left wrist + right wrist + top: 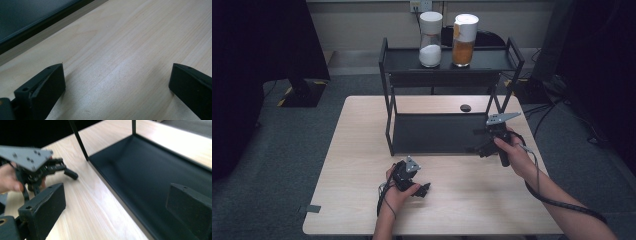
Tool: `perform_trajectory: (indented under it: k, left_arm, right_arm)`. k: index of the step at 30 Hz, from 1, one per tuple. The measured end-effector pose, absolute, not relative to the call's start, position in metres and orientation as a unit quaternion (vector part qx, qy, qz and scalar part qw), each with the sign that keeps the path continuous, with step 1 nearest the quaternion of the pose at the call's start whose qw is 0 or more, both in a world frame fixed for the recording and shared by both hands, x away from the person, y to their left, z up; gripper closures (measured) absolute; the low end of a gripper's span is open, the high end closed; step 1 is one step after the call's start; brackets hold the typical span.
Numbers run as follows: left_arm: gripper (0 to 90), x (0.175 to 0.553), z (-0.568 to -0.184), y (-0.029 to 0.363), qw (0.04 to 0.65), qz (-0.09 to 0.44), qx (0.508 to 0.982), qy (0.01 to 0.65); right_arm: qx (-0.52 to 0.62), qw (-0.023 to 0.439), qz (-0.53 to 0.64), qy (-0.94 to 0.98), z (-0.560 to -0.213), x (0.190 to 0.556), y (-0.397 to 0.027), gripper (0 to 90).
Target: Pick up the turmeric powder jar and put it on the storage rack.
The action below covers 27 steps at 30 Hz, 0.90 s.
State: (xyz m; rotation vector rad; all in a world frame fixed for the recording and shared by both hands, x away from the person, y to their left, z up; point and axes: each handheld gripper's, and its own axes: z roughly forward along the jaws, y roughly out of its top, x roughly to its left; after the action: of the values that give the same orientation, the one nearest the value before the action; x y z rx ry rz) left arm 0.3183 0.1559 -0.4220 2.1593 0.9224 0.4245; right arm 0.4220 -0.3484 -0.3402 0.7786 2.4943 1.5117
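A black two-tier rack [447,131] stands on the far half of a light wooden table [362,165]. On its top shelf are a white-lidded jar of white powder [430,40] and a jar of orange contents [464,41]. My left gripper [421,189] rests low over bare wood in front of the rack, jaws wide open and holding nothing [117,67]. My right gripper [479,142] hovers at the front right edge of the rack's lower shelf [150,172], open and empty [116,186]. In the right gripper view the left gripper [47,167] lies off to the left in a hand.
A small black disc [465,107] lies on the table behind the rack. The rack's thin black posts [78,140] rise at the shelf corners. Bare wood stretches left and in front of the rack. Dark equipment stands on the grey floor around the table.
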Motion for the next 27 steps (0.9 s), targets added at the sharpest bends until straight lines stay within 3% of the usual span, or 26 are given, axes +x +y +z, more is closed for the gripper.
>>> perform_trajectory:
  k: [14,27]
  left_arm:
    - [0.0,0.318,-0.422,0.156,0.369,0.165,0.841,0.359]
    - [0.0,0.318,-0.422,0.156,0.369,0.166,0.841,0.359]
  right_arm:
    - [0.276,0.068,0.465,0.838,-0.392,0.411,-0.369,1.9]
    - [0.242,0.095,0.414,0.872,-0.408,0.386,-0.378,1.6]
